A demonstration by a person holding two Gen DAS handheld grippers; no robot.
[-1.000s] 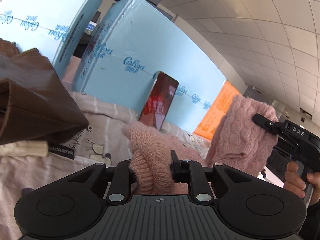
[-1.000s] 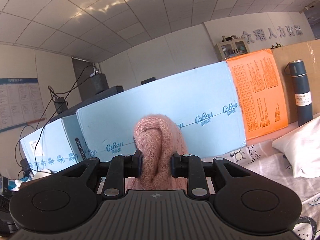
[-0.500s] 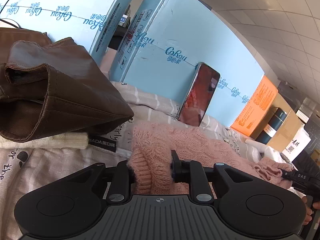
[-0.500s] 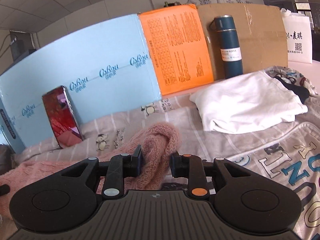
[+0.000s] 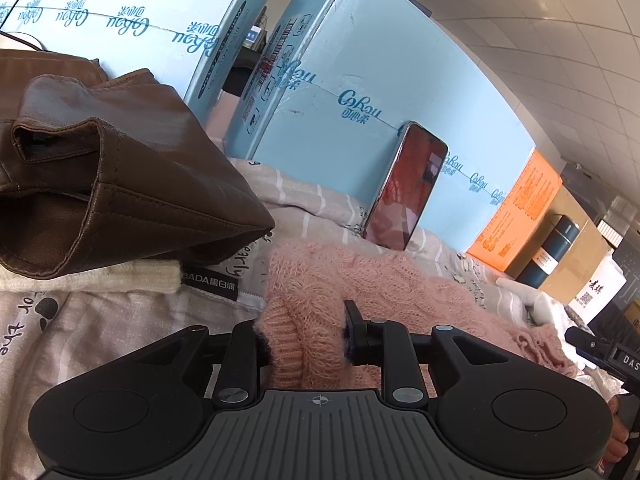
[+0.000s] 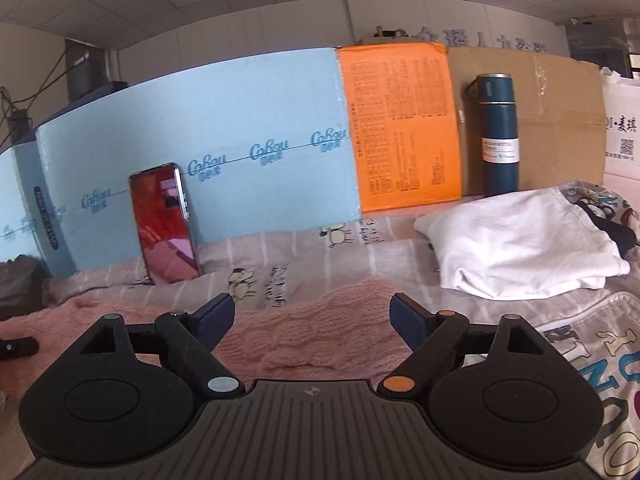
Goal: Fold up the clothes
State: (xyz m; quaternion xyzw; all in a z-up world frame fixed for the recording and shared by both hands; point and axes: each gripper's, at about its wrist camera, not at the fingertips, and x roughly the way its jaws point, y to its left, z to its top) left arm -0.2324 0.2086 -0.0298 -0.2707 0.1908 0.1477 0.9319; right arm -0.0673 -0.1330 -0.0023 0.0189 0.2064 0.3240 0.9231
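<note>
Two tongs differ: the left gripper (image 5: 307, 334) pinches a bunched fold of the pink sweater (image 5: 384, 288), while the right gripper (image 6: 312, 314) stands spread just above that sweater (image 6: 320, 332).

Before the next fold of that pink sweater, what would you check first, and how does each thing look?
1. Left gripper grips the pink sweater: ok, shut on a bunched cuff.
2. Right gripper free of the knit: ok, jaws wide apart, nothing between them.
3. Sweater lying flat on the bedsheet: cannot tell, its near part is hidden behind the grippers.
4. Phone leaning on the blue box stays out of the way: ok, apart from the sweater.
5. Brown leather jacket clear of the fold: not ok, it lies close beside the held cuff.
</note>
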